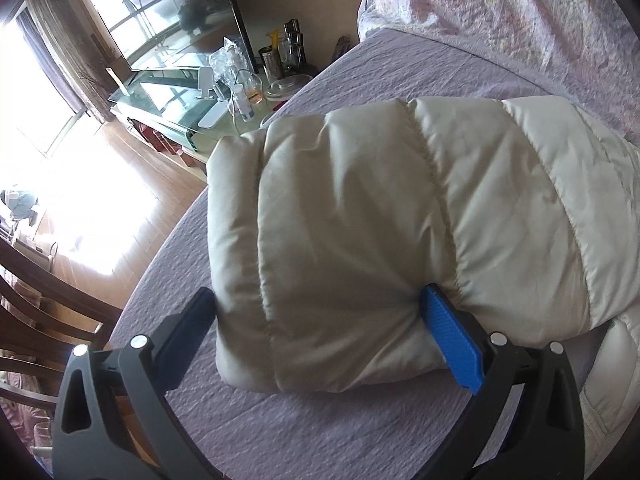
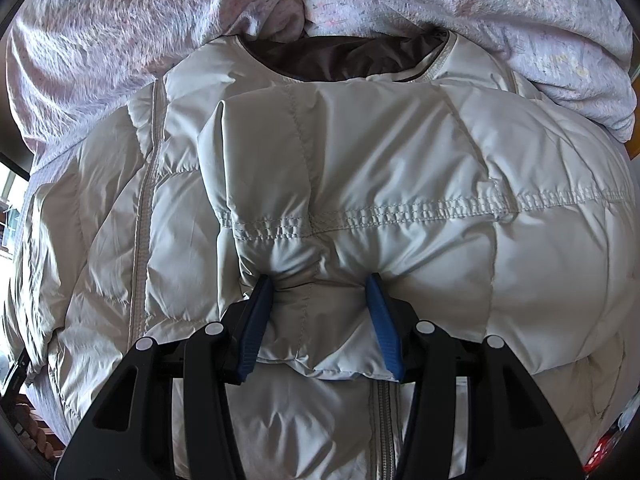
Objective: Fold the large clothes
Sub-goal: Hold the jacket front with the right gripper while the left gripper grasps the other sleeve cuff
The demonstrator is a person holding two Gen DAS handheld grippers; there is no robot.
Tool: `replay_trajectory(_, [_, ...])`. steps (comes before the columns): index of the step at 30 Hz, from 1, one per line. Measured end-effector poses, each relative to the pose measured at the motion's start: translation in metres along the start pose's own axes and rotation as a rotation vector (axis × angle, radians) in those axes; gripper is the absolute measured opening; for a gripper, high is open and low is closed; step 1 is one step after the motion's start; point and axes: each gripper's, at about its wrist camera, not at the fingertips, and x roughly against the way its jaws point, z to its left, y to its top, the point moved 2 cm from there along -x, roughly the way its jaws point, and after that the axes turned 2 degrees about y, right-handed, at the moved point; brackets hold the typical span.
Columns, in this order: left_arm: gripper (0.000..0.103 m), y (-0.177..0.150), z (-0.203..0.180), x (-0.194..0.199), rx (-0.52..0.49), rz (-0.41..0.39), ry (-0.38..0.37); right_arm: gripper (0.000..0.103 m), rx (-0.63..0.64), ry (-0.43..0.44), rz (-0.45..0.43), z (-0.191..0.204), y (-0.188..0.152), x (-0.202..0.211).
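A cream quilted puffer jacket [image 2: 400, 184] lies front up on a bed with a lavender cover [image 1: 280, 432]. Its dark-lined collar [image 2: 344, 58] points away from me in the right wrist view. One sleeve is folded across the chest, and my right gripper [image 2: 320, 288] is shut on the end of that sleeve [image 2: 304, 312]. In the left wrist view the other sleeve [image 1: 340, 240] lies on the cover, and my left gripper [image 1: 320, 304] is clamped across its thick end, blue pad [image 1: 452, 344] pressed into the fabric.
A pink patterned duvet [image 2: 160, 20] is bunched at the head of the bed. In the left wrist view a TV [image 1: 172, 12] and a cluttered glass stand [image 1: 240, 92] stand beyond the bed edge, with wooden chairs [image 1: 40, 312] at the left over a sunlit floor.
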Motion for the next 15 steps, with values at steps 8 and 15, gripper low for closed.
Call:
replay_trajectory(8, [0.079,-0.001,-0.006,0.005,0.001,-0.012,-0.057,0.051,-0.005,0.005,-0.007,-0.001,0.0,0.001])
replay_trajectory(15, [0.046,0.0,-0.013,0.01,-0.006,-0.019,-0.086,0.051,-0.008,0.018,-0.01,-0.005,-0.001,0.003])
